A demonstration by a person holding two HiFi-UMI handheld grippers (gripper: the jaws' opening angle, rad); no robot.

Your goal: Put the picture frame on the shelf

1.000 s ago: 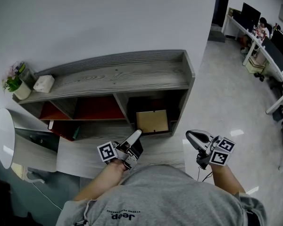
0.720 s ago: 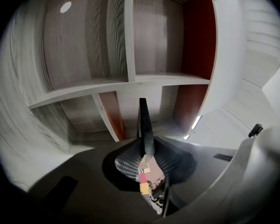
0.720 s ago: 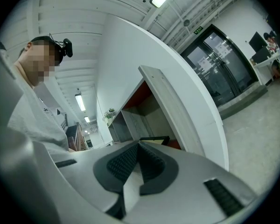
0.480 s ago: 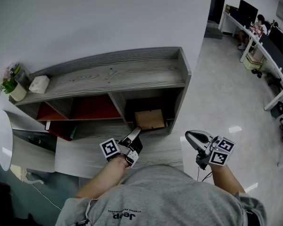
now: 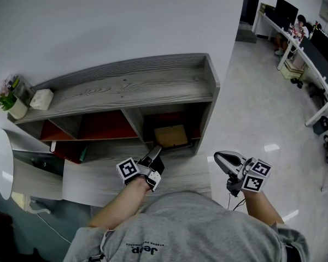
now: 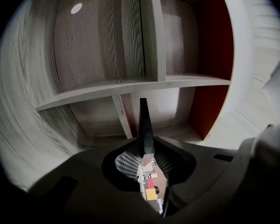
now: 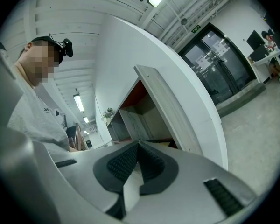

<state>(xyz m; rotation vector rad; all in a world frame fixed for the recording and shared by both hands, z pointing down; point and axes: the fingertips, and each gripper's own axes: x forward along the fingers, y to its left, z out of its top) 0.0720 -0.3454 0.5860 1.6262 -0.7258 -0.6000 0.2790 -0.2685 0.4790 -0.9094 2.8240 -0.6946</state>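
Note:
The picture frame, light brown with a dark edge, is inside the right-hand lower compartment of the grey wooden shelf. My left gripper reaches into that opening and is shut on the frame's near edge. In the left gripper view the frame stands edge-on between the jaws of the left gripper, with a shelf board and a divider beyond. My right gripper hangs to the right of the shelf, shut and with nothing in it. In its own view the right gripper has the shelf's side panel ahead.
A potted plant and a white box sit on the shelf top at the left. A white round table lies at the near left. Red back panels line the left compartments. Office desks with a seated person stand far right.
My left gripper has sunk and pushed forward, carrying the frame deeper and lower into the right compartment. The right gripper has stayed where it was.

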